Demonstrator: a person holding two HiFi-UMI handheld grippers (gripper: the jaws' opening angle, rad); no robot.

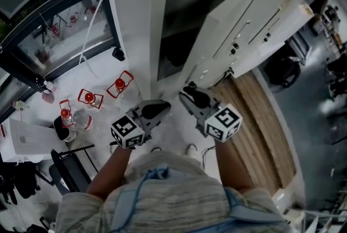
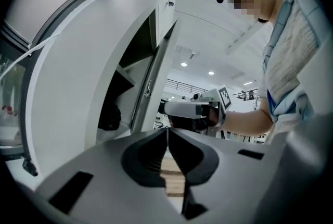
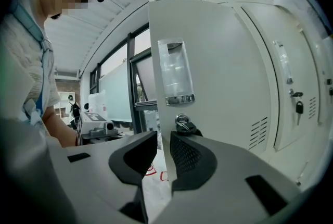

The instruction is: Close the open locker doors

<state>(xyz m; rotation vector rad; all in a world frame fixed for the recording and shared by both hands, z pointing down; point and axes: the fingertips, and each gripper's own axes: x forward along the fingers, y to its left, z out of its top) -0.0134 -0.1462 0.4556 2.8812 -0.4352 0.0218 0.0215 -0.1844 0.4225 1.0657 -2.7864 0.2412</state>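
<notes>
Now right tongs (image 3: 164, 138) (slightly parted) face the open locker door (image 3: 218, 87).

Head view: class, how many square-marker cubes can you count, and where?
2. The left cube rides on the left gripper, lower centre-left; the right cube rides on the right gripper, right of centre. None seems hidden.

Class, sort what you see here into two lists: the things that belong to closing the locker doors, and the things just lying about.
Belongs to the job: open locker door, dark compartment behind it, left gripper, right gripper.

Just lying about: red-capped bottles on the floor, black chair, white box.
</notes>
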